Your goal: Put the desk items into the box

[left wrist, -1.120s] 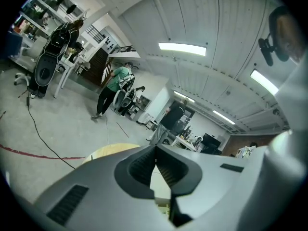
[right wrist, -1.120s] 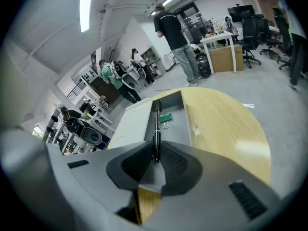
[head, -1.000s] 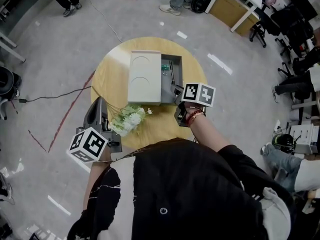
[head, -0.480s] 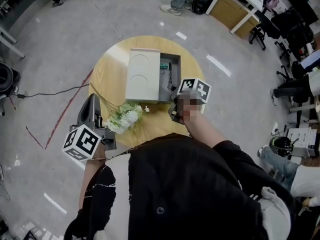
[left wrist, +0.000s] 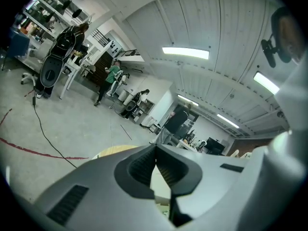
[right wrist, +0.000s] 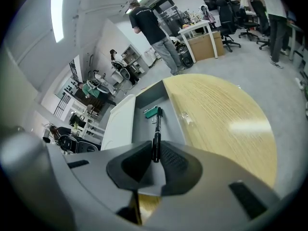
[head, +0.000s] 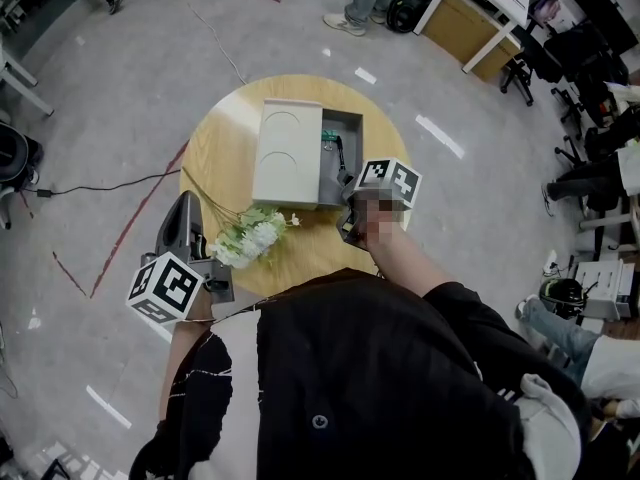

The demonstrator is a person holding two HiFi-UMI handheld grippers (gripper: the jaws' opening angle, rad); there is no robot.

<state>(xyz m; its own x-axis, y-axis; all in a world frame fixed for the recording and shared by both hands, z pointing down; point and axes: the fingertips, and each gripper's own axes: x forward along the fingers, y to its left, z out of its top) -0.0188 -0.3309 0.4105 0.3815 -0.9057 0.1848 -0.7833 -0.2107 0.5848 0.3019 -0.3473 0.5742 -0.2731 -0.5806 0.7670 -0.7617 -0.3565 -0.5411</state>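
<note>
Left hand-held gripper is at the left edge of the round desk, jaws pressed together, nothing between them. White flowers lie on the desk just beside it. Box sits further back: pale lid covers its left part, right part open. Small green item lies in the open part. Right hand-held gripper pinches a black pen, whose far end reaches into the open part, near the green item.
</note>
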